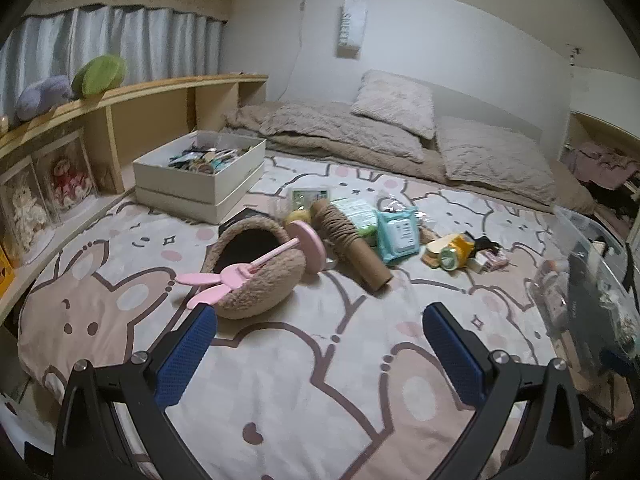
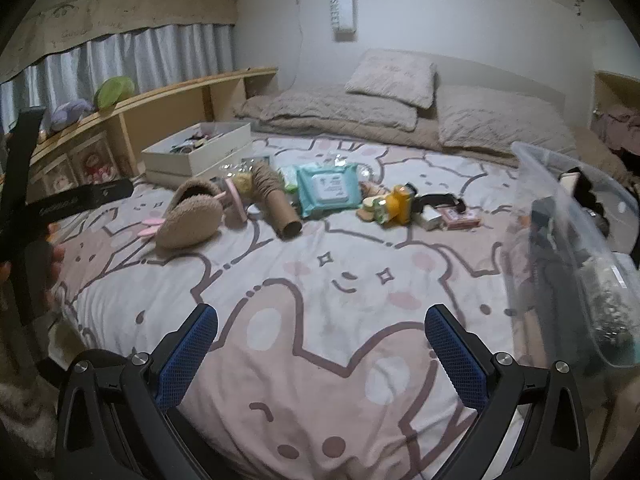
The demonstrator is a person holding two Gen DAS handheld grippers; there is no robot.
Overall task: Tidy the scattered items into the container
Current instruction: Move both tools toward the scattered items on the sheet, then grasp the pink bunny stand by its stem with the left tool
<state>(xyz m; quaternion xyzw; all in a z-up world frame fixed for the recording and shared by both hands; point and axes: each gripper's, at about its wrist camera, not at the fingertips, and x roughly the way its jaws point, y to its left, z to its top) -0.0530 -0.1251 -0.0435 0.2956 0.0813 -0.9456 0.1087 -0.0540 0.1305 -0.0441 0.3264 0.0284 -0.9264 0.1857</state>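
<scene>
Scattered items lie across the middle of the bed: a fuzzy brown slipper (image 1: 256,268) with a pink bunny stick (image 1: 236,276) across it, a pink disc (image 1: 310,246), a cardboard tube wound with cord (image 1: 352,244), a teal wipes pack (image 1: 398,232), a yellow item (image 1: 456,254) and small boxes (image 1: 494,260). A clear plastic container (image 1: 592,272) with some things inside sits at the right edge. In the right wrist view the slipper (image 2: 188,216), wipes pack (image 2: 328,188) and container (image 2: 576,248) show too. My left gripper (image 1: 320,344) and right gripper (image 2: 320,344) are open and empty above the near bedspread.
A white box (image 1: 200,176) full of small items stands at the far left by a wooden shelf (image 1: 120,100) with plush toys. Pillows (image 1: 400,104) and a folded blanket lie at the head. The other gripper's black body (image 2: 44,208) shows at left in the right wrist view.
</scene>
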